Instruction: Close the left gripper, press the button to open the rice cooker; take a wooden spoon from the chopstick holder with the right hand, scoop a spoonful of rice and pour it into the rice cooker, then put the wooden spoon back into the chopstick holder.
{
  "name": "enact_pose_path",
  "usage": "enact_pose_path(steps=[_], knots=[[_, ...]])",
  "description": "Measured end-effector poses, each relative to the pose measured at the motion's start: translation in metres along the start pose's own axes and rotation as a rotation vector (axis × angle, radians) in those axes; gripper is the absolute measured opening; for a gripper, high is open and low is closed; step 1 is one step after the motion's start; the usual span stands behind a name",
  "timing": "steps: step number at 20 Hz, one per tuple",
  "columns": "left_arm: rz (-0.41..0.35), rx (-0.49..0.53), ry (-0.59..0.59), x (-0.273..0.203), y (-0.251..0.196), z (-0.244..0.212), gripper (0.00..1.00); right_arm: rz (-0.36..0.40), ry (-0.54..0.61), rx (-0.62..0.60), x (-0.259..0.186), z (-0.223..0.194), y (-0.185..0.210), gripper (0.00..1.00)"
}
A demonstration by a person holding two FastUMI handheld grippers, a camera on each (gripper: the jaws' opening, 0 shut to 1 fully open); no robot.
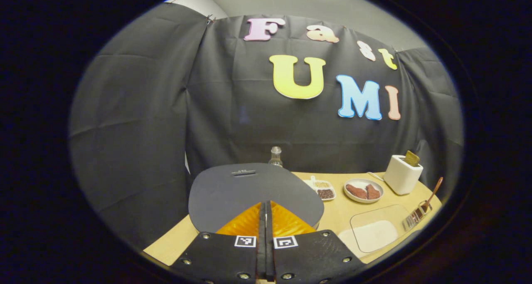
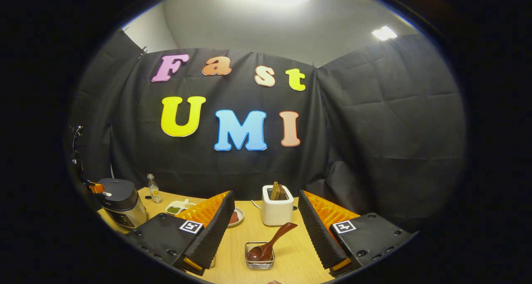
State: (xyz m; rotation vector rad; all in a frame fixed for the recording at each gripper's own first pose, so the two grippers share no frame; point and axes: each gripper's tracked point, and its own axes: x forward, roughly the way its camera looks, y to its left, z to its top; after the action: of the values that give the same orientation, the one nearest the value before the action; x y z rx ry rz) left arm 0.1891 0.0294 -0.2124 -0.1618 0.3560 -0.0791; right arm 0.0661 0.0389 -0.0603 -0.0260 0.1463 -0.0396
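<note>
My left tool point(image 1: 266, 217) is pinched tight with nothing between its fingers, hanging just above the rice cooker point(image 1: 253, 192) at the worktop's point(image 1: 336, 213) left edge, so the joined tips can serve as one blunt point for the button. My right tool point(image 2: 266, 230) gapes wide, straddling the wooden spoon point(image 2: 268, 244) that leans in the chopstick holder point(image 2: 259, 257) near the front edge.

Rice cooker point(image 1: 249, 192) front and button hidden behind left tongs point(image 1: 266, 217).
</note>
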Motion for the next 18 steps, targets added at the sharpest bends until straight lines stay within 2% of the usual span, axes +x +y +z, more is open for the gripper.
enact_pose_path(steps=[5, 6, 10, 11, 13, 15, 18], knots=[[-0.003, 0.014, 0.031, 0.006, -0.003, -0.015, 0.01, -0.007, 0.006, -0.018, -0.001, 0.001, 0.001, 0.97], [0.0, 0.009, -0.005, 0.007, -0.003, -0.011, 0.02, -0.006, 0.004, -0.022, 0.0, 0.002, 0.002, 0.97], [0.003, -0.068, 0.034, 0.007, -0.002, -0.015, 0.02, 0.002, -0.005, -0.025, -0.002, 0.004, 0.005, 0.97], [-0.002, -0.056, 0.032, 0.006, -0.004, -0.016, 0.0, 0.006, -0.005, -0.02, -0.001, 0.004, 0.005, 0.97], [-0.001, -0.022, 0.034, 0.007, -0.002, -0.014, 0.02, 0.014, -0.006, -0.009, -0.001, 0.004, 0.006, 0.95], [0.01, 0.009, 0.019, 0.006, 0.0, -0.008, 0.02, 0.015, -0.016, 0.005, -0.002, 0.007, 0.004, 0.97], [0.024, 0.018, 0.004, -0.001, 0.0, 0.005, 0.0, 0.023, -0.026, 0.015, -0.002, 0.01, 0.001, 0.97]])
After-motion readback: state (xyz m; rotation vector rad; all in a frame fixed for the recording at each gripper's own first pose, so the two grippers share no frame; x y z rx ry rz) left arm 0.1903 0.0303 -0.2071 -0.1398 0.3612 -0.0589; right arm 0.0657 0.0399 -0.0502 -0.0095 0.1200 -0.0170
